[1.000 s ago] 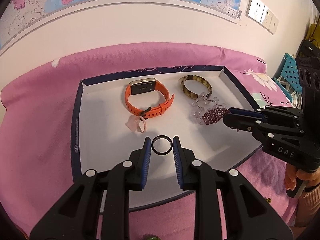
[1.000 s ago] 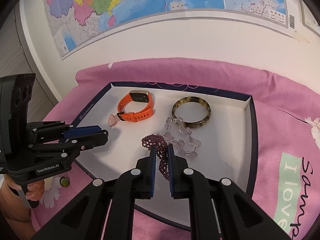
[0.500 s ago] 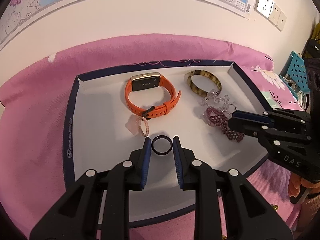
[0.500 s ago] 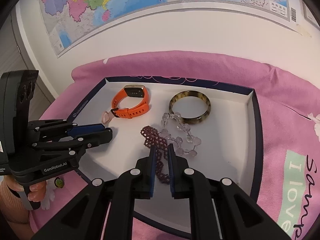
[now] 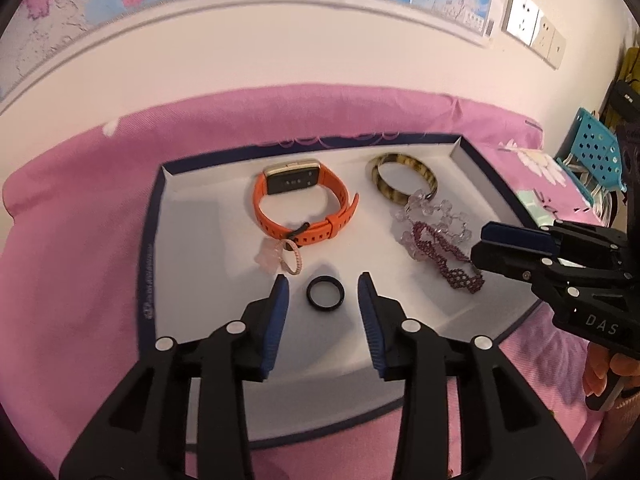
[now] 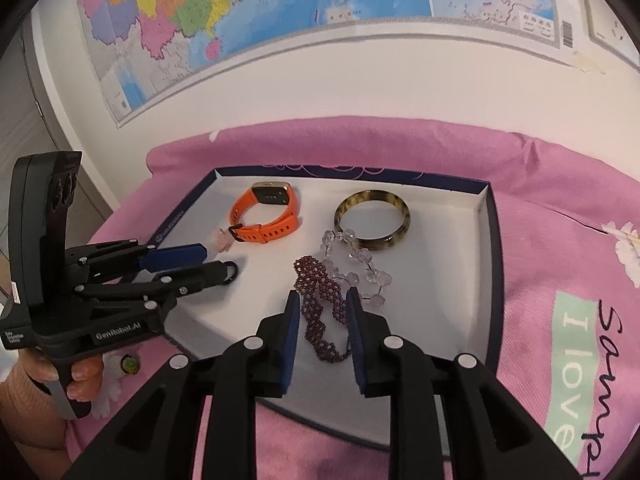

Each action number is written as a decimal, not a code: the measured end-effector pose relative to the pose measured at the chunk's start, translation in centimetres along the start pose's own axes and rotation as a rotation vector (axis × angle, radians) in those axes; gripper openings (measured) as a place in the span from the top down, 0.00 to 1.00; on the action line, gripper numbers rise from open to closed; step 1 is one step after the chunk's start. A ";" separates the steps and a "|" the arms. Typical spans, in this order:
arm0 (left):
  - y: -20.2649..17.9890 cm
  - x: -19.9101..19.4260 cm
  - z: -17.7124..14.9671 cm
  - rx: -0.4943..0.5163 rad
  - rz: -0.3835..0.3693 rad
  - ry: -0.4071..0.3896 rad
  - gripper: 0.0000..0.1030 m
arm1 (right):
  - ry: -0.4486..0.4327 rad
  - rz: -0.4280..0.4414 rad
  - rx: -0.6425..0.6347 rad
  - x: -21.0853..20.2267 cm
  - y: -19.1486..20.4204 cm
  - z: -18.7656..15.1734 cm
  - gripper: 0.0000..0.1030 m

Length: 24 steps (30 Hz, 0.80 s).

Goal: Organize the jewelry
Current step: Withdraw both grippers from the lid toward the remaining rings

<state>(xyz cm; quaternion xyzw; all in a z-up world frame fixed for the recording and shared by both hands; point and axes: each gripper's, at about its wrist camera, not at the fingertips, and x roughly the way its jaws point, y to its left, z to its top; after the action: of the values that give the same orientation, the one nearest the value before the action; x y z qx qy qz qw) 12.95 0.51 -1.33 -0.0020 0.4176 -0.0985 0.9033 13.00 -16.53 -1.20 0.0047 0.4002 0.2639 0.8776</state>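
A white tray with a dark blue rim (image 5: 160, 216) (image 6: 486, 240) lies on a pink cloth. In it rest an orange watch (image 5: 298, 204) (image 6: 264, 216), a tortoiseshell bangle (image 5: 402, 178) (image 6: 372, 220), a clear bead bracelet (image 5: 430, 220) (image 6: 356, 264), a small pink ring (image 5: 292, 260) and a black ring (image 5: 325, 294). My left gripper (image 5: 323, 280) (image 6: 216, 264) is opening, and the black ring lies free on the tray between its pads. My right gripper (image 6: 322, 298) (image 5: 478, 246) is opening too; the purple beaded bracelet (image 6: 322, 308) (image 5: 446, 260) lies on the tray between its pads, untouched.
Pink cloth (image 5: 80, 240) with a printed patch (image 6: 580, 364) surrounds the tray. A wall with a map (image 6: 280, 8) and sockets (image 5: 524, 20) stands behind. A blue perforated basket (image 5: 592, 152) sits at the far right. A person's hands (image 6: 80, 376) (image 5: 604, 368) hold the gripper handles.
Both grippers' jaws have spread. The left one let go of the black ring, which now lies on the tray. The right one released the purple bracelet onto the tray.
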 end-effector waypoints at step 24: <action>-0.8 -7.7 -8.3 0.068 -0.085 -0.063 0.46 | 0.048 0.023 -0.056 -5.8 1.9 -7.6 0.60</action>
<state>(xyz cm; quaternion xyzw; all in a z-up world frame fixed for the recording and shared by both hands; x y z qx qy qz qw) 1.70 1.74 -0.89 0.0078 0.3847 -0.1510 0.9106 3.61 -19.17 -1.89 -0.0218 0.4137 0.2850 0.8644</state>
